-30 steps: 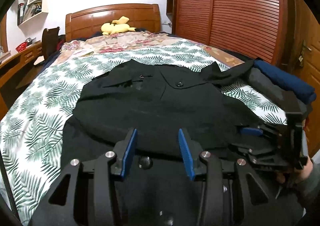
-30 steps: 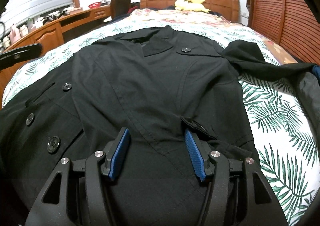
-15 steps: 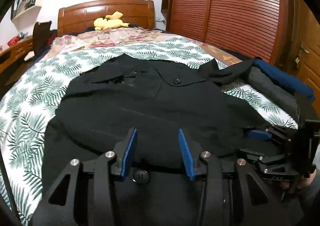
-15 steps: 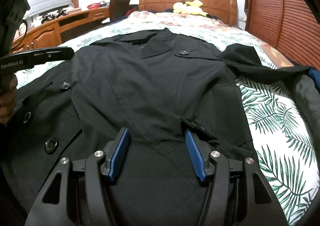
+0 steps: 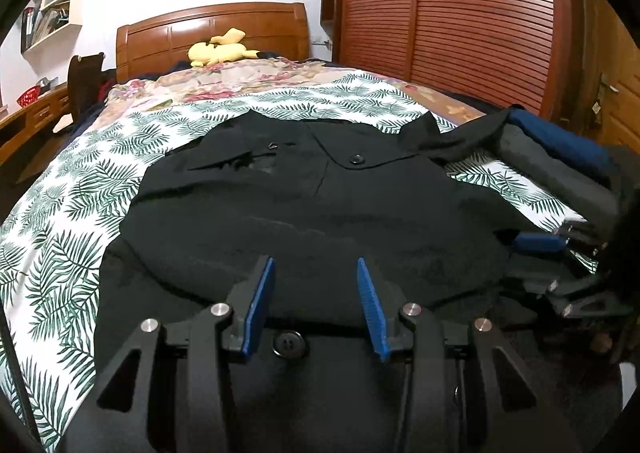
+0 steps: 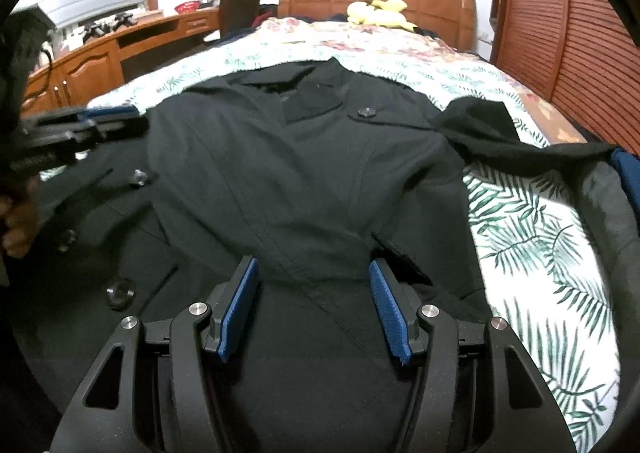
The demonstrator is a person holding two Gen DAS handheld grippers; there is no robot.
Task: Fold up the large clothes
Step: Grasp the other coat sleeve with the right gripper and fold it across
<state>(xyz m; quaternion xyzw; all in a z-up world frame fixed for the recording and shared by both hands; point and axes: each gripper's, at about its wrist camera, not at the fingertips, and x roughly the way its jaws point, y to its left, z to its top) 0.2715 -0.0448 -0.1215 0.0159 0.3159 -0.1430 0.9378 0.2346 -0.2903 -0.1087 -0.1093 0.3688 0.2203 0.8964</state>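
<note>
Left gripper [image 5: 316, 303]: jaws parted, nothing pinched, poised low over the near hem of the black coat [image 5: 320, 213], a large button [image 5: 287, 344] showing between the blue pads. Right gripper [image 6: 316, 307]: jaws parted wider, likewise empty, above a folded-over front panel. Coat spread front-up across the leaf-print bedspread [image 5: 60, 221], collar toward the headboard [image 5: 212, 33], one sleeve [image 6: 520, 141] trailing off toward folded clothes at the bed edge. Risks, as a judgement: pinching only the top layer and dragging the panels askew; snagging a button; leaving that stray sleeve outside the fold; catching bedspread along with cloth.
</note>
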